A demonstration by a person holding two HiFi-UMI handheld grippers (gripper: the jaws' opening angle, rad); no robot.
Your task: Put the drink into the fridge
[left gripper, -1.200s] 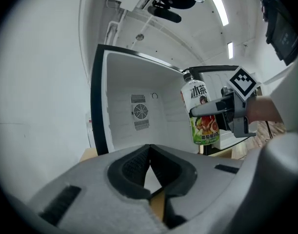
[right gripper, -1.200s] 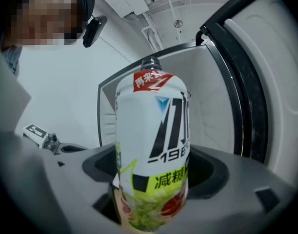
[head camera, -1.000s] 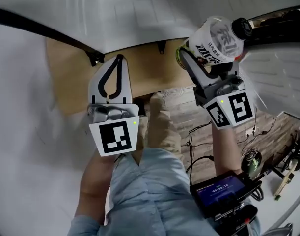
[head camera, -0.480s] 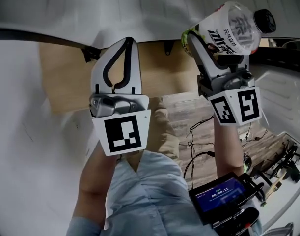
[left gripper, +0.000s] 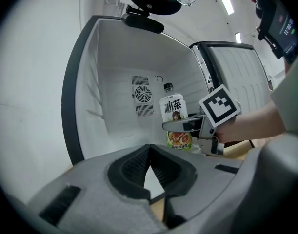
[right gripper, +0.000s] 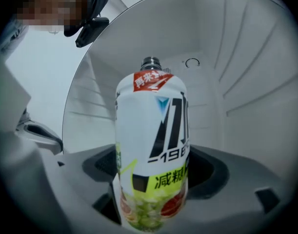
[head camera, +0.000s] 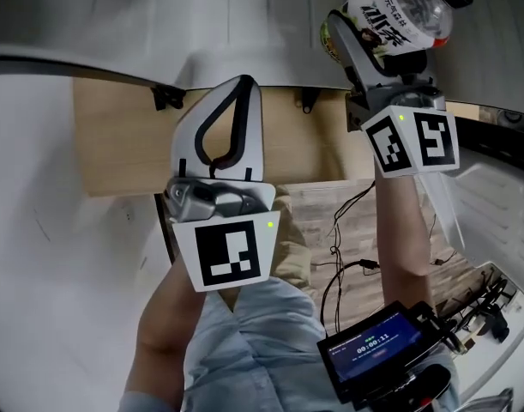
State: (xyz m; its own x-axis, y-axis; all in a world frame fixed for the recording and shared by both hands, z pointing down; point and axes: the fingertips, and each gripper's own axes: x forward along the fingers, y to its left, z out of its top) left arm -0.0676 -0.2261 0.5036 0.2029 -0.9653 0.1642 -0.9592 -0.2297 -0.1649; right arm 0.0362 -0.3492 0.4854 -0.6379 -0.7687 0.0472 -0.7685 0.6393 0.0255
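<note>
The drink is a clear bottle (head camera: 399,11) with a white and green label and a black cap; it stands upright in the right gripper view (right gripper: 151,145). My right gripper (head camera: 377,26) is shut on its lower half and holds it in front of the open fridge (left gripper: 114,116). In the left gripper view the bottle (left gripper: 174,123) hangs inside the fridge's opening, above its floor. My left gripper (head camera: 243,86) is shut with nothing in it, to the left of the bottle and further from the fridge; its tips (left gripper: 149,149) touch.
The fridge's inside is white, with a fan vent (left gripper: 142,94) on the back wall and ribbed side walls (right gripper: 246,82). Its door (left gripper: 236,72) stands open on the right. A wooden panel (head camera: 124,144) lies below the opening. Cables (head camera: 347,230) cross the wooden floor, and a screen (head camera: 373,348) sits at the person's waist.
My right gripper has carried the bottle up the head view, toward the fridge's opening. My left gripper, still shut, has slid lower and to the right in that view.
</note>
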